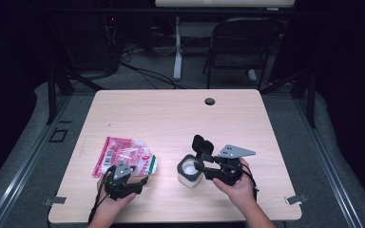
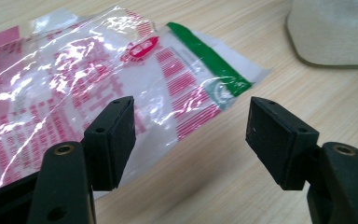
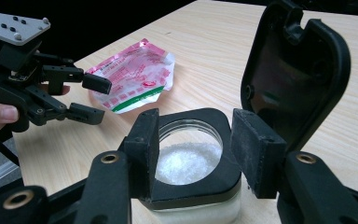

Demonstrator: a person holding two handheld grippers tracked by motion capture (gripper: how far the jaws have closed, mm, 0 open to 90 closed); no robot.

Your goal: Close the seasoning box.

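Far left on the pale wooden table (image 1: 171, 114): a crinkled clear plastic bag printed in pink and red with a green band at one edge (image 1: 123, 159), lying flat, green edge toward the middle of the table. Just before it, the left gripper (image 1: 140, 183), held low in a hand (image 1: 114, 199), jaws spread wide with nothing between them, aimed at the bag's near corner (image 2: 200, 100) and not touching it. Further right, near but apart from the bag, a squarish clear jar with a black rim and white crystals inside (image 1: 190, 171), upright, its black hinged lid (image 1: 202, 145) flipped up and back. Rightmost, the right gripper (image 3: 193, 149), jaws wide on either side of the jar's rim; contact with the pads not clear.
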